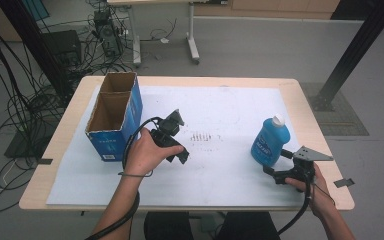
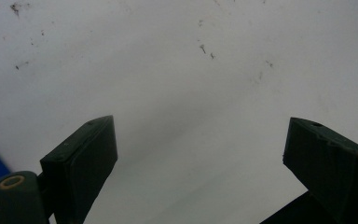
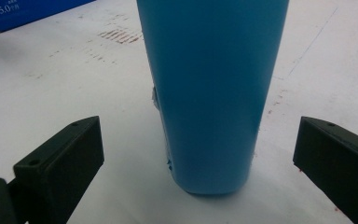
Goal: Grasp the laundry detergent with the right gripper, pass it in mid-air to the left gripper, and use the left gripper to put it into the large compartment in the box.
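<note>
A blue bottle (image 1: 270, 140) with a white cap stands upright on the white sheet at the right. My right gripper (image 1: 272, 171) sits just in front of it, low and open; in the right gripper view the blue bottle (image 3: 212, 88) rises between the two black jaws, with a gap on each side. My left gripper (image 1: 180, 154) is held in the left hand over the middle of the sheet, right of the box. Its jaws stand open over bare white paper in the left gripper view, and the left gripper (image 2: 200, 154) holds nothing.
An open blue cardboard box (image 1: 115, 114) with two compartments stands at the left of the white sheet (image 1: 220, 105). A patch of small dark marks (image 1: 201, 136) lies mid-sheet. Cables and table legs crowd the floor beyond the far edge.
</note>
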`<state>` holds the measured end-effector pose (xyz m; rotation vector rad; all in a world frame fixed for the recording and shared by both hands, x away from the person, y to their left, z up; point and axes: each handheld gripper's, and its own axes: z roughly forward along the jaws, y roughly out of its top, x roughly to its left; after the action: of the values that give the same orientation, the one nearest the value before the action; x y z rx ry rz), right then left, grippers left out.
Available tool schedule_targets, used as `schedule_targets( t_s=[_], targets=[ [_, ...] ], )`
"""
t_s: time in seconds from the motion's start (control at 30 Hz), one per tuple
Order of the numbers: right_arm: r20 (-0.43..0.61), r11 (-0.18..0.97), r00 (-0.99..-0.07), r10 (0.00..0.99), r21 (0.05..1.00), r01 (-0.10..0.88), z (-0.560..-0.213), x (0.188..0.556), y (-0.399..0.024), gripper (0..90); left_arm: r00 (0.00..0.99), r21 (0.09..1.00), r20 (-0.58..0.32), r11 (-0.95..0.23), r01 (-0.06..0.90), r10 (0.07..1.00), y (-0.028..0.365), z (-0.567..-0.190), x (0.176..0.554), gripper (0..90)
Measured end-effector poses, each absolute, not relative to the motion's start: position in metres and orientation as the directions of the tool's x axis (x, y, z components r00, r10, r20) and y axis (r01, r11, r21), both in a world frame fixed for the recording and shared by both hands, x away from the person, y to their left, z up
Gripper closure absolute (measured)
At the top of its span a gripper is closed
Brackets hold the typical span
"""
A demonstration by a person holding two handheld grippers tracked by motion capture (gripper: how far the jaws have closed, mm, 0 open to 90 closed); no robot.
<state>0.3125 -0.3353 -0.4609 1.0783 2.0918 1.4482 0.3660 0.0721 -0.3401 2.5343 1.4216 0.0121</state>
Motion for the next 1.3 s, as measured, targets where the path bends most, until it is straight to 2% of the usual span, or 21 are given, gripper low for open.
schedule_targets(
  t_s=[0.5,1.3],
  targets=[
    [0.102,0.154,-0.634,0.767,0.929,0.337,-0.461,0.319,-0.333,0.9,0.531,0.205,-0.106,-0.504,0.839,0.841,0.07,-0.34,0.368,10.1],
    [0.041,0.184,-0.623,0.782,0.939,0.292,-0.468,0.331,-0.316,0.7,0.529,0.208,-0.108,-0.501,0.84,0.842,0.07,-0.339,0.366,10.1]
  ],
)
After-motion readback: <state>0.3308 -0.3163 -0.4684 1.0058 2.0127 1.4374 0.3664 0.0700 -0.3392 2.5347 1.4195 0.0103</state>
